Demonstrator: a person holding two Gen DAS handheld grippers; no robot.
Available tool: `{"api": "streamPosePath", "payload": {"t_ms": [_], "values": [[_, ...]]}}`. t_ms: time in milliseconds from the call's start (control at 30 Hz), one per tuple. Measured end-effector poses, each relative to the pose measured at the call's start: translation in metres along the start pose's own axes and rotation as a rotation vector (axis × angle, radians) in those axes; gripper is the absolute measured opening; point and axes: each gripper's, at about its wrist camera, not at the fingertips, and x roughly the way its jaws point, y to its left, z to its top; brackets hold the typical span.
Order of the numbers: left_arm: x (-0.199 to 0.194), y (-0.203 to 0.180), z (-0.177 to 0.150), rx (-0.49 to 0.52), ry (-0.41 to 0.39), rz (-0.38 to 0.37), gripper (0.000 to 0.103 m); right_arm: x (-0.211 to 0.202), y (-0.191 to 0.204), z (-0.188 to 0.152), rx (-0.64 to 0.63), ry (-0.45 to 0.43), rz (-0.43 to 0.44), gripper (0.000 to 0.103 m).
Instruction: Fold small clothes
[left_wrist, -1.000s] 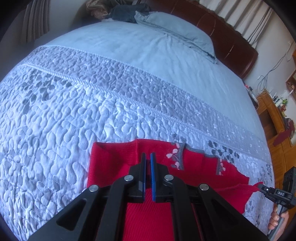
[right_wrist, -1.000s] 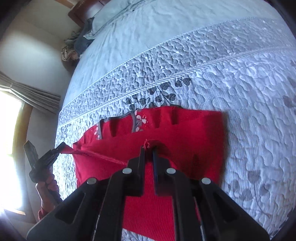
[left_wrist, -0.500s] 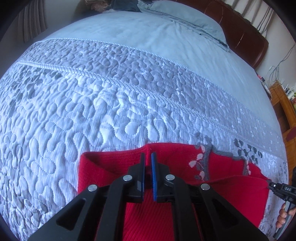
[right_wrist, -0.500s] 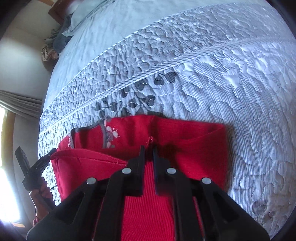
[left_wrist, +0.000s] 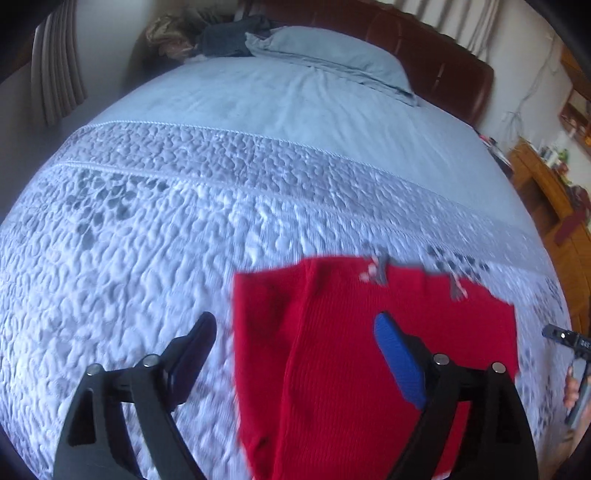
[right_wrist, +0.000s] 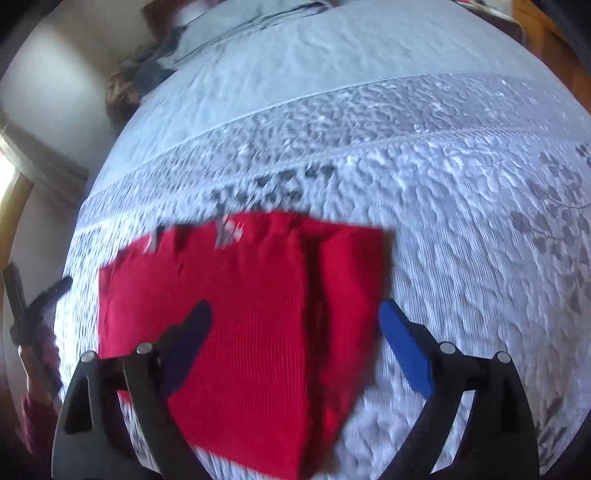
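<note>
A small red knit garment (left_wrist: 354, 350) lies folded flat on the quilted bedspread (left_wrist: 147, 229); a grey and white trim shows at its far edge (left_wrist: 380, 271). My left gripper (left_wrist: 295, 328) is open above the garment's left part and holds nothing. In the right wrist view the same garment (right_wrist: 251, 325) lies as a folded rectangle, and my right gripper (right_wrist: 295, 317) is open above it, empty. Each gripper appears at the edge of the other's view, the right one (left_wrist: 569, 338) and the left one (right_wrist: 51, 291). Both views are motion-blurred.
The bed's plain blue sheet (left_wrist: 295, 107) and a pillow (left_wrist: 332, 62) lie beyond the quilt, with a dark headboard (left_wrist: 454, 66) behind. A pile of clothes (left_wrist: 229, 35) sits at the far corner. A wooden cabinet (left_wrist: 550, 192) stands to the right of the bed.
Both grippers were shut on the garment's red edge and have opened and pulled back. The lifted edge now lies flat, leaving the garment folded over.
</note>
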Motion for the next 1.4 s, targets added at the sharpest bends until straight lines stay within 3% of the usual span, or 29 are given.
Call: {"api": "streamPosePath", "payload": {"t_ms": [167,267,367,567,667,733,800,900,933,967,1033,1233,1400], "values": [[-0.003,0.028,-0.052,-0.035,0.071,0.013,0.092,0.008,-0.005,-0.053,-0.056,0.11,0.005,0.092],[0.007,0.04,-0.072,-0.094,0.099,-0.008,0.092,0.023,-0.014,-0.07,-0.017,0.155,0.053,0.092],[0.018,0.039,-0.078,-0.132,0.107,-0.05,0.092,0.036,-0.019,-0.075,0.024,0.174,0.112,0.092],[0.051,0.018,-0.079,-0.093,0.175,-0.065,0.091,0.054,-0.023,-0.075,0.061,0.174,0.142,0.093],[0.061,0.01,-0.08,-0.085,0.179,-0.065,0.091,0.059,-0.018,-0.074,0.054,0.167,0.16,0.088],[0.065,0.003,-0.079,-0.081,0.181,-0.059,0.089,0.062,-0.014,-0.072,0.045,0.166,0.159,0.077],[0.068,-0.001,-0.078,-0.073,0.183,-0.037,0.082,0.066,-0.011,-0.07,0.037,0.165,0.153,0.073],[0.067,-0.003,-0.075,-0.077,0.194,-0.042,0.05,0.067,-0.01,-0.069,0.046,0.165,0.157,0.046],[0.067,-0.002,-0.076,-0.095,0.204,-0.072,0.032,0.067,-0.011,-0.07,0.051,0.166,0.159,0.033],[0.067,-0.001,-0.077,-0.117,0.218,-0.106,0.024,0.067,-0.012,-0.072,0.058,0.173,0.163,0.028],[0.065,-0.005,-0.079,-0.11,0.231,-0.1,0.021,0.068,-0.014,-0.075,0.086,0.189,0.18,0.014],[0.048,-0.016,-0.082,-0.081,0.231,-0.089,0.017,0.05,-0.011,-0.077,0.097,0.187,0.199,0.011],[0.019,-0.021,-0.085,-0.074,0.235,-0.125,0.017,0.021,0.002,-0.078,0.054,0.184,0.189,0.011]]}}
